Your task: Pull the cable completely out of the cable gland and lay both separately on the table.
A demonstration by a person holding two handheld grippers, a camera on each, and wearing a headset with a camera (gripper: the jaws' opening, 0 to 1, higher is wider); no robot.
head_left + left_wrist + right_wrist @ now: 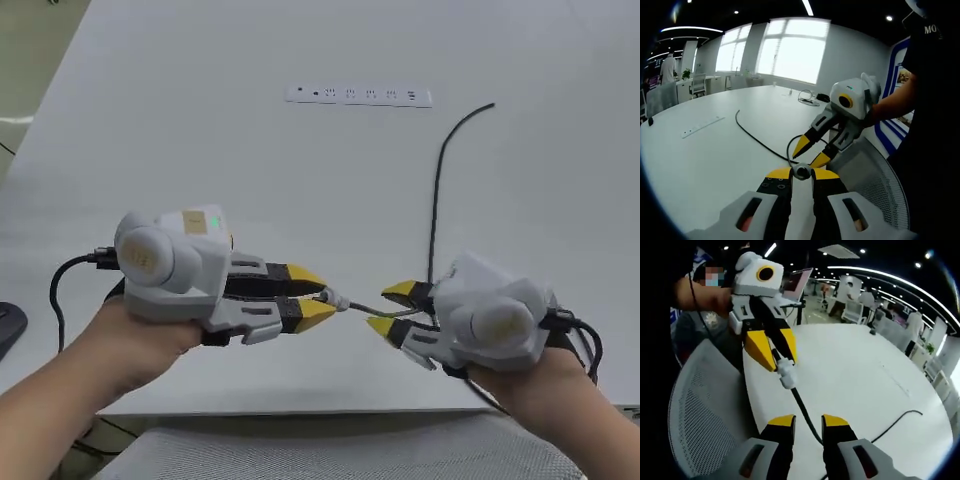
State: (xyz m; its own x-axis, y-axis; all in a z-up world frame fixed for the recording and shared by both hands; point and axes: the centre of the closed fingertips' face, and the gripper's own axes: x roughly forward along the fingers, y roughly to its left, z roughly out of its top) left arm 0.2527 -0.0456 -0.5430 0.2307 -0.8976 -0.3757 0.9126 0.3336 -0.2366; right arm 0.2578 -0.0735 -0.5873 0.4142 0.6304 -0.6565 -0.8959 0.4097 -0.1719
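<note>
Plainly, left gripper nips gland (right gripper straddles cable).

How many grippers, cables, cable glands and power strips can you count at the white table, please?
grippers: 2, the left gripper and the right gripper
cable: 1
cable gland: 1
power strip: 1
total: 5
</note>
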